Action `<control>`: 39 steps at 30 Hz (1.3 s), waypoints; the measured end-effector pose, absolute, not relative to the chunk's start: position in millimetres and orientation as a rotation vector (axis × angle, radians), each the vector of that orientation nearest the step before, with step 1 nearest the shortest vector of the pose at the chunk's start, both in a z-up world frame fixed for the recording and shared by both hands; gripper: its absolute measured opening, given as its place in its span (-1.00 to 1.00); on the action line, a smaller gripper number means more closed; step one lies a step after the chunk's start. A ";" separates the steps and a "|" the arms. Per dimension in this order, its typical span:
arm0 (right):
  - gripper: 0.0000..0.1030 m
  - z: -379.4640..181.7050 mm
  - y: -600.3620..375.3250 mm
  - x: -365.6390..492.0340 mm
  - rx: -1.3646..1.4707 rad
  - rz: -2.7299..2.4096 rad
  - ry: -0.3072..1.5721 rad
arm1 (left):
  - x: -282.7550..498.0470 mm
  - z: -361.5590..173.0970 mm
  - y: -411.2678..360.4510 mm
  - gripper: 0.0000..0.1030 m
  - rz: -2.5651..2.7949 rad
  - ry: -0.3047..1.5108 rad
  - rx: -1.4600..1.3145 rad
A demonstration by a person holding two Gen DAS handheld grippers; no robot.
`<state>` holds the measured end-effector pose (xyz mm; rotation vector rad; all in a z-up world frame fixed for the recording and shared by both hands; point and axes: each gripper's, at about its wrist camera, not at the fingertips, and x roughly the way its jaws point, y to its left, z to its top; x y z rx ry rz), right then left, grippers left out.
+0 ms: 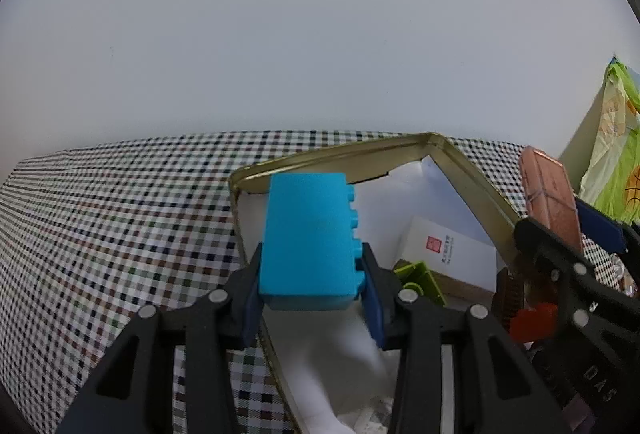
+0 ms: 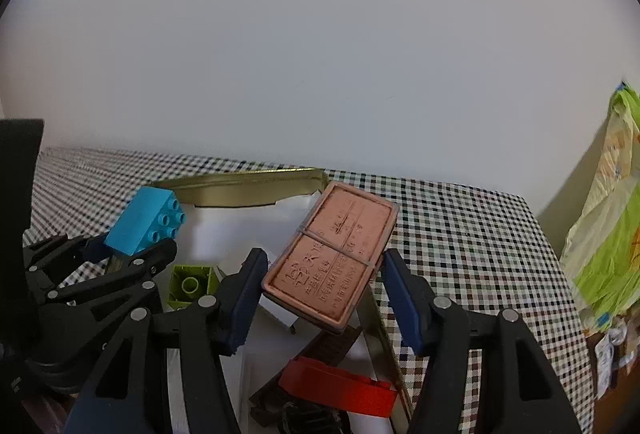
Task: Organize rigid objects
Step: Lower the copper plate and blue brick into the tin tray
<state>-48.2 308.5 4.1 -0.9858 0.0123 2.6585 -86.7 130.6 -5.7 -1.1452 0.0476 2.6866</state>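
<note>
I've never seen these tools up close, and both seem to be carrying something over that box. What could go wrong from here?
1. The left hand-held gripper pinches only the near end of the blue brick; it could tip out.
2. The right hand-held gripper holds the copper tin tilted, and whether both pads touch it is unclear; it may slip.
3. The gold box already holds a green brick and a red piece; dropped things could land on them.

Green bag (image 2: 604,210) cut by right edge, red piece (image 2: 340,386) partly behind right jaws, dark part (image 2: 276,398) under it unidentifiable, card (image 1: 448,246) print too small to read, tin (image 1: 472,170) near corner out of frame.
</note>
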 end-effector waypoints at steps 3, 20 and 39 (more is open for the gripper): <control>0.20 0.8 304.5 -58.4 -1.047 2.648 0.021 | -90.6 -7.0 131.4 -0.20 2.683 0.066 -1.153; 0.20 -14.8 312.0 -91.7 -1.212 2.631 0.018 | -109.0 -6.8 133.8 -0.20 2.678 0.128 -1.167; 0.11 -27.7 312.6 -107.8 -1.357 2.558 -0.026 | -104.1 -5.8 135.7 -0.20 2.676 0.240 -1.170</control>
